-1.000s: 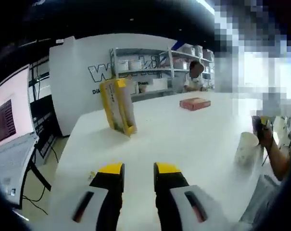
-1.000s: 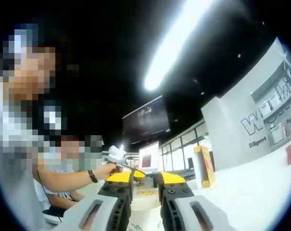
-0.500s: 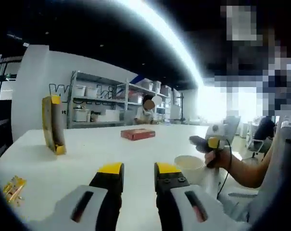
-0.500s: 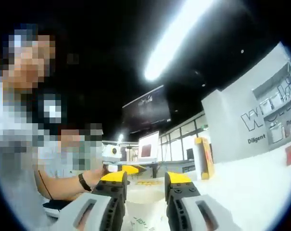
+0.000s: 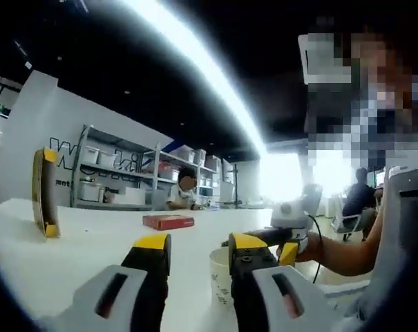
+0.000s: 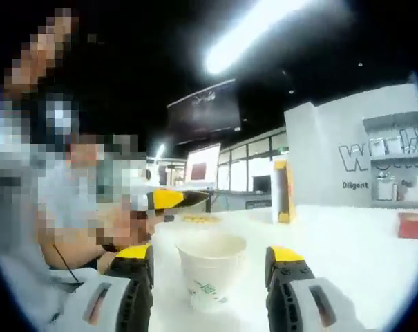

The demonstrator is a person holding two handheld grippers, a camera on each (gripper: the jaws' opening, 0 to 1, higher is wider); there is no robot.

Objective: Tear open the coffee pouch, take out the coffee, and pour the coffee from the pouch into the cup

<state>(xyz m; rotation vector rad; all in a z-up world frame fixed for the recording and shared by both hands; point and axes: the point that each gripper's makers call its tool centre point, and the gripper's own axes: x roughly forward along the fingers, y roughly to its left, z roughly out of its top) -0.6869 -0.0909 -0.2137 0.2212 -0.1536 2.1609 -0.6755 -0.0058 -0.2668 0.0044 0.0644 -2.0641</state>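
Now the right hand-held gripper (image 6: 211,257) was spread wide around the cup (image 6: 210,267) at lower centre, not touching; the left hand-held gripper (image 5: 198,243) was released, cup (image 5: 221,277) just beyond it. Risk: closing off-centre could tip or crush the cup. Pouch (image 6: 194,218) lay behind, untorn.

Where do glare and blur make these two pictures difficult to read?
In the left gripper view, a ceiling light strip streaks white and a bright glare patch washes out the background, and the cup is soft. In the right gripper view, the cup is clearer, while the table looks overexposed.
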